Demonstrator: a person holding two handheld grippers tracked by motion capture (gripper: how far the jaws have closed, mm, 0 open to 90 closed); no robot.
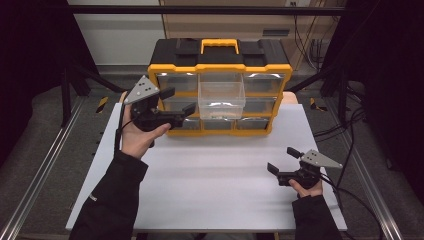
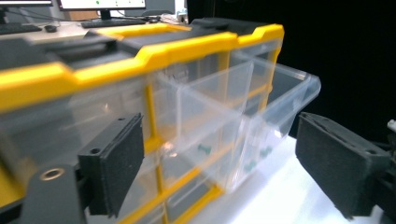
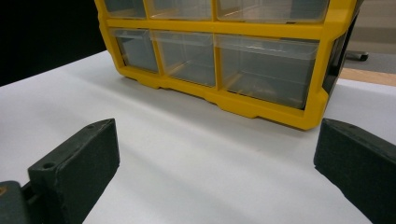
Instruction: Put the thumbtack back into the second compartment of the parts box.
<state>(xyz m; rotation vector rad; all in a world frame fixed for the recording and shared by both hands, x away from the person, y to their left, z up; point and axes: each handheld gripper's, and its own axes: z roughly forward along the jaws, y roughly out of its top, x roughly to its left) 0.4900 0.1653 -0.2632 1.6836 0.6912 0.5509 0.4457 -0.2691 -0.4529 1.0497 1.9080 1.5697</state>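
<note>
Clear plastic, the pulled-out drawer [image 1: 221,95] juts from the top row, middle column, of the yellow-and-black organizer [image 1: 220,67] and hangs forward over the rows below. In the left gripper view the same drawer [image 2: 261,112] shows its see-through walls, with small green bits visible through them, either in it or in a drawer beneath; I cannot tell which.

Just left of the drawer, against the organizer's left column, hovers the left gripper [image 1: 177,102]. Its jaws stand wide with nothing between them, and neither pad [image 2: 114,163] touches the drawer. Well in front of the organizer and off toward its right corner, the right gripper [image 1: 284,161] is held low over the white table [image 1: 215,170], jaws likewise spread wide and empty. In the right gripper view it looks across bare tabletop at the organizer's lower rows [image 3: 224,60].

The drawer appears drawn well out, so little of it may still sit in its slot. A knock from the left gripper in passing, or a downward press on the front lip, could tip it or pull it free and spill whatever it holds. The organizer itself stands loose on the table, so a hard push to close the drawer might slide the whole case back instead of seating it, since the right gripper is too far off to brace it.
</note>
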